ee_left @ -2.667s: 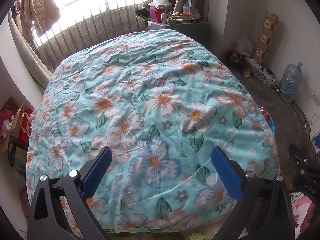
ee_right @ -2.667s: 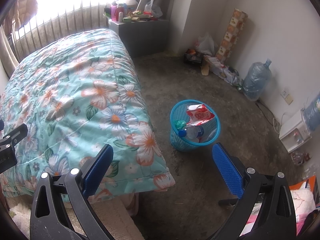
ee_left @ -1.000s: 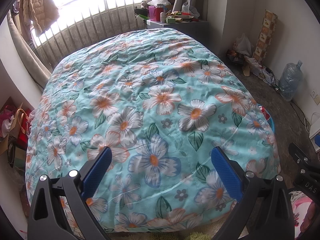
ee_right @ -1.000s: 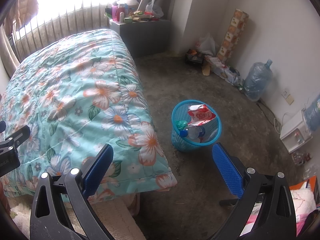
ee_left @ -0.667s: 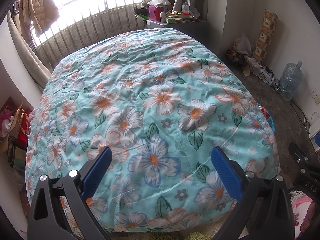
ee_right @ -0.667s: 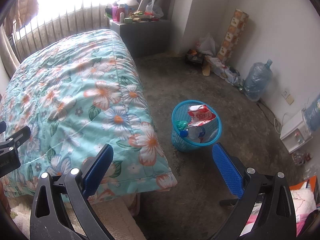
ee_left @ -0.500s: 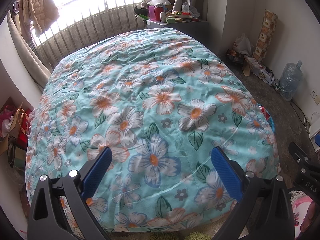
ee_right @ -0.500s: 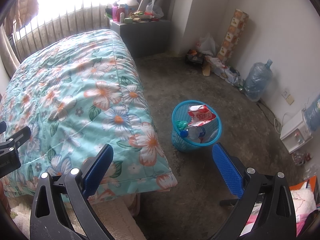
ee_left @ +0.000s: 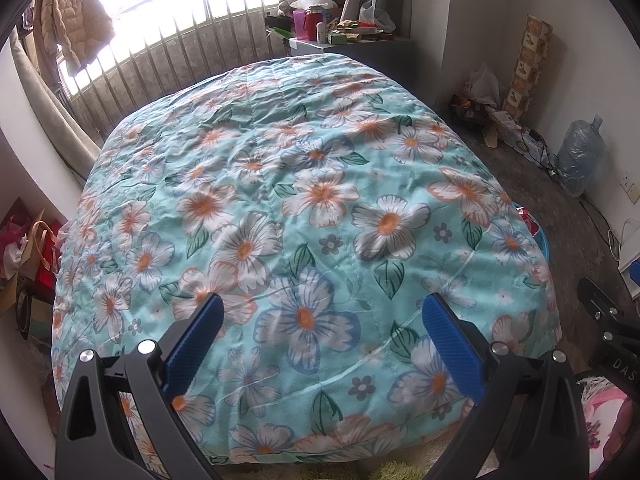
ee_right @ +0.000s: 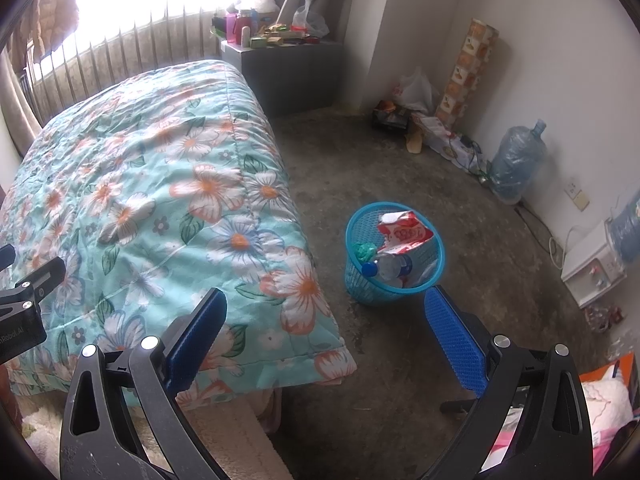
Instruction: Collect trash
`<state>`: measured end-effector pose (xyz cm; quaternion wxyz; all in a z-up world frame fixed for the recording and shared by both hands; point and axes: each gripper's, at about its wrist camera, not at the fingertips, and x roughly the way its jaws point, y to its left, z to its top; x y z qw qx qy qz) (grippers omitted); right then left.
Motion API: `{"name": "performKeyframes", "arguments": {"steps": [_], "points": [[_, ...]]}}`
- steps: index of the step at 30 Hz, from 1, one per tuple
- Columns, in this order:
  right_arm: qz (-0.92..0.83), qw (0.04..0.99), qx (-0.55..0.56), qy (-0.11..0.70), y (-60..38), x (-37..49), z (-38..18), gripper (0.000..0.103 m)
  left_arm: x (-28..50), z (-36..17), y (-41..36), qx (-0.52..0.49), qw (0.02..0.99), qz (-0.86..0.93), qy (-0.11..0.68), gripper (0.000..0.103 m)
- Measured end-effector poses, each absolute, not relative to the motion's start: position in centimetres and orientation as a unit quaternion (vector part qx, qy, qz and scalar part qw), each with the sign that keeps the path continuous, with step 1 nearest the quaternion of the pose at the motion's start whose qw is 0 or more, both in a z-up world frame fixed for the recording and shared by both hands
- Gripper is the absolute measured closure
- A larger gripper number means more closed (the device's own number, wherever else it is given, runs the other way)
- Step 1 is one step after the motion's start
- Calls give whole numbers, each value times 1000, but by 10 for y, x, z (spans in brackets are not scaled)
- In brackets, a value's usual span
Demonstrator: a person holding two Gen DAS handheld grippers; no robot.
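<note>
Left hand-held gripper [ee_left: 320, 332]: jaws spread wide, empty, hovering over the foot of the bed's floral quilt [ee_left: 304, 184]. Right hand-held gripper [ee_right: 326, 326]: jaws spread wide, empty, above the concrete floor [ee_right: 400, 360] at the bed's corner. Blue mesh trash basket [ee_right: 362, 280] stands on the floor just beside the bed. Inside it: a red-and-white wrapper [ee_right: 404, 230], a clear plastic bottle with blue cap [ee_right: 388, 266], something green [ee_right: 365, 251]. Large water jug [ee_right: 514, 160] by the far wall.
</note>
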<state>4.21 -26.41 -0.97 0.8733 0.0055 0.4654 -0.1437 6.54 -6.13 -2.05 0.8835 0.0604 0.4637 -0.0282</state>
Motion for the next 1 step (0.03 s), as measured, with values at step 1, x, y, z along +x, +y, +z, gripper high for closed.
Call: {"name": "performKeyframes", "arguments": {"steps": [1], "points": [[-144, 873, 6, 465, -263, 43, -10, 8, 66, -20, -61, 60, 884, -27, 464, 6]]}}
